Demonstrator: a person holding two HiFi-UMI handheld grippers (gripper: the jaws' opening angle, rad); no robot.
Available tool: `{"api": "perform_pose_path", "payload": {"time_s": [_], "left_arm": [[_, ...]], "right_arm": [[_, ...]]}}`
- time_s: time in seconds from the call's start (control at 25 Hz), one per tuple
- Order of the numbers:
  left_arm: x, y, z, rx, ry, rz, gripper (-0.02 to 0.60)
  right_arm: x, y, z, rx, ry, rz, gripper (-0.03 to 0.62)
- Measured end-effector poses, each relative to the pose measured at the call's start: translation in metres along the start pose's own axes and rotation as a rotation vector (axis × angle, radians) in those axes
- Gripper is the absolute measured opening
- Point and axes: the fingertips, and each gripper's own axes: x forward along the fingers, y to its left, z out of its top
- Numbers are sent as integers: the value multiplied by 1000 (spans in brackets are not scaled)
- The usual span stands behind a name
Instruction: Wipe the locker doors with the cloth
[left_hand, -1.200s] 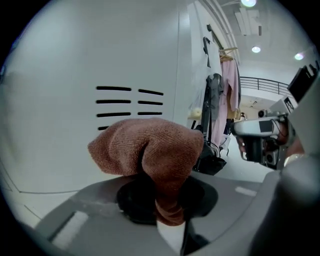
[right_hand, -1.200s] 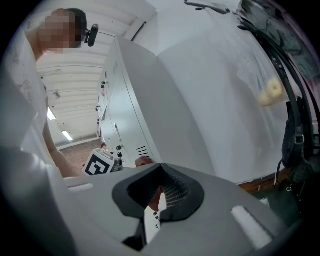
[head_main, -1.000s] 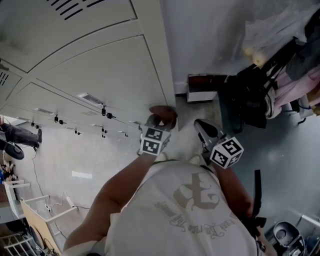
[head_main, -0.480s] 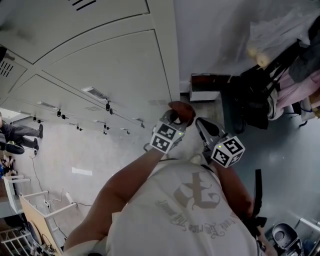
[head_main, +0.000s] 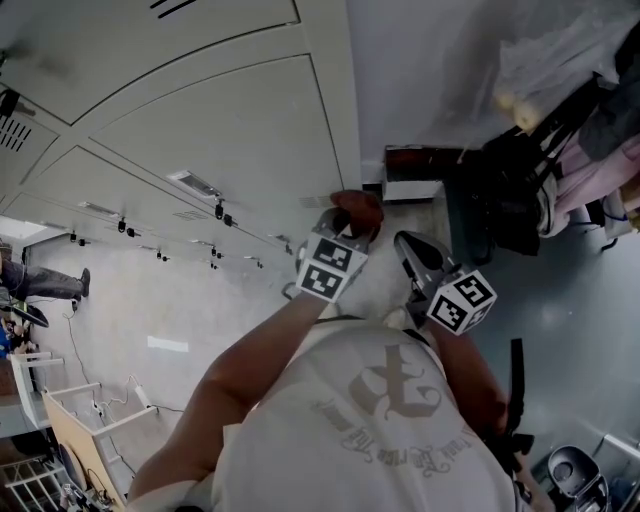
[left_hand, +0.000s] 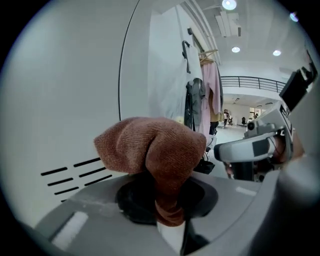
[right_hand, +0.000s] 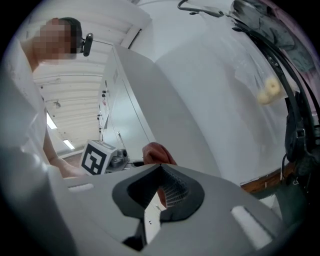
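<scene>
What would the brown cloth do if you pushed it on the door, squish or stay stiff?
Probably squish: the cloth bulges in soft folds above the left gripper. One pinch holds it all up, so it's likely light.

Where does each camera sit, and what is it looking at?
Head view: on the person's head, looking steeply down at the locker doors; it shows the person's arm, shirt, left gripper and right gripper.
Left gripper view: rides the left gripper, facing along its jaws, which are shut on the brown cloth, toward the locker doors; the right gripper shows at right.
Right gripper view: rides the right gripper, looking past its shut, empty jaws toward the locker doors; the left gripper's marker cube shows.
Shared: all three show the brown cloth.
</scene>
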Motion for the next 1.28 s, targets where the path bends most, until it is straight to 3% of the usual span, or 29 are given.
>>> {"api": "perform_pose_path", "payload": {"time_s": [0.12, 0.6, 0.92, 1.16, 1.28], "left_arm": [[0, 1, 0, -29, -4, -4, 83], [-35, 42, -10, -262, -97, 47, 89], [-53, 63, -19, -477, -204, 12, 86], [-68, 76, -23, -694, -333, -43, 84], [-75, 85, -25, -741, -373, -46, 84]], "right_arm": [[0, 6, 4, 1, -4, 9, 8], [20, 23, -2, -4, 21, 45, 8], [35, 34, -8, -20, 54, 64, 8], [43, 44, -12, -45, 84, 75, 8], [48, 50, -15, -47, 95, 83, 8]]}}
